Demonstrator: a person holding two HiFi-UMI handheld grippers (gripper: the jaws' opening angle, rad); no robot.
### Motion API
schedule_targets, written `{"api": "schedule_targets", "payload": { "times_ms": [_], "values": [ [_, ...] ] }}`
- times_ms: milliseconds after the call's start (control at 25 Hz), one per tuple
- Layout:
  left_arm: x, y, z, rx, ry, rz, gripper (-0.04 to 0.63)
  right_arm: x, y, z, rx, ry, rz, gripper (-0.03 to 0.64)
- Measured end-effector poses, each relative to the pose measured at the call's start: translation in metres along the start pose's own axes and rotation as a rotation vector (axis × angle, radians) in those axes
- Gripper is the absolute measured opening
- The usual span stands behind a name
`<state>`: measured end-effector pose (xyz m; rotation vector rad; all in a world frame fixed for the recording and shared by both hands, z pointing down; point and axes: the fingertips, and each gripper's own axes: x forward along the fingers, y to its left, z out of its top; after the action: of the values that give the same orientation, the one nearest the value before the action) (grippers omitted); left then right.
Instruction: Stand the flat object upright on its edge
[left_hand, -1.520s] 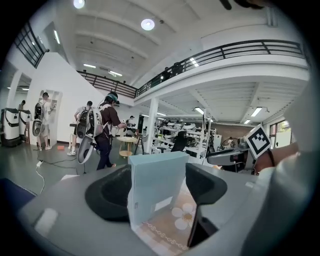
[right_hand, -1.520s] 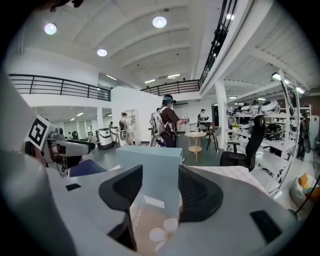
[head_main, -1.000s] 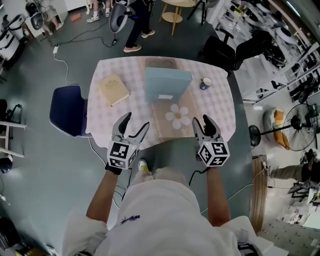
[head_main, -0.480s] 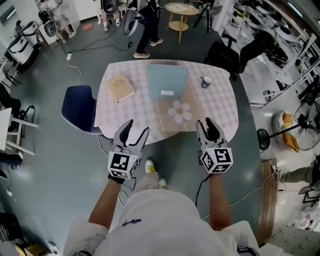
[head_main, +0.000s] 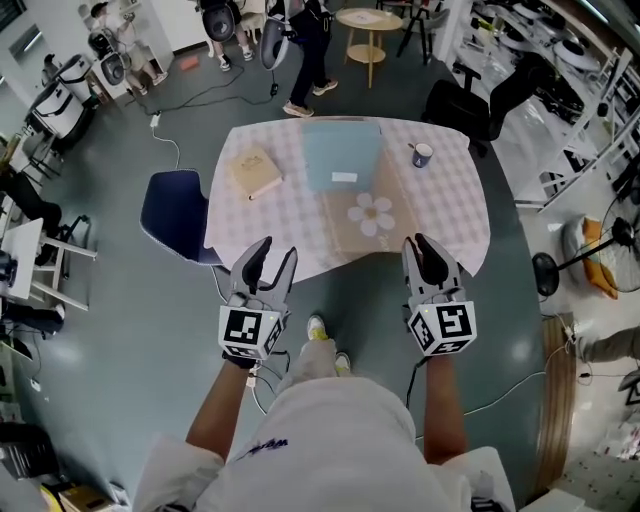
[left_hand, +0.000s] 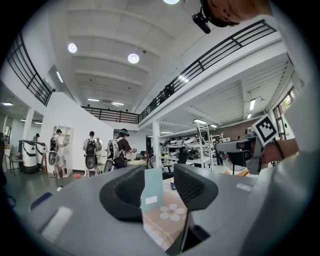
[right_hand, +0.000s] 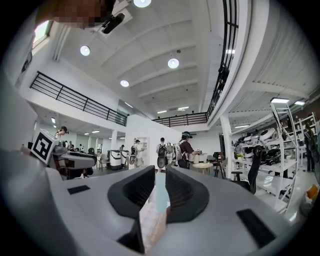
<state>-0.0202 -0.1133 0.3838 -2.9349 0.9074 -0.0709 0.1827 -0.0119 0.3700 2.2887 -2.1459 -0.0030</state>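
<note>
Left hand-held gripper (head_main: 274, 254): released, empty, jaws just narrowing.
Right hand-held gripper (head_main: 424, 248): released, empty, jaws just narrowing, nearly together.
Blue panel (head_main: 342, 152): upright on desk (head_main: 450, 205).

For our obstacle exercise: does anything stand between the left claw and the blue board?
Nothing blocks it: only the flat flower mat lies between the blue board and the left claw, whose jaws have just been closing on nothing.

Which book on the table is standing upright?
The light blue book with the white label, behind the flower mat; the tan book lies flat.
</note>
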Motion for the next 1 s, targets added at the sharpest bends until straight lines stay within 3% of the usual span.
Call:
{"api": "schedule_targets", "payload": {
  "times_ms": [400,520,600,800,1000],
  "values": [
    [-0.016,-0.005,-0.006,-0.018,-0.005,0.024,0.116,-0.020,0.012,0.010,0.023,-0.039,0.007,0.006],
    [-0.020,-0.004,-0.006,-0.016,-0.012,0.027,0.069,-0.023,0.014,0.013,0.012,-0.037,0.006,0.005],
    [-0.020,-0.002,-0.008,-0.030,-0.012,0.033,0.002,-0.023,0.014,0.014,0.017,-0.032,0.007,0.004],
    [-0.020,-0.006,-0.012,0.008,0.006,0.029,0.002,-0.024,0.022,0.013,0.007,-0.004,0.018,0.003],
    [-0.019,-0.004,-0.008,-0.002,-0.009,0.044,0.002,-0.025,0.018,0.007,0.014,0.011,0.019,0.003]
  ]
}}
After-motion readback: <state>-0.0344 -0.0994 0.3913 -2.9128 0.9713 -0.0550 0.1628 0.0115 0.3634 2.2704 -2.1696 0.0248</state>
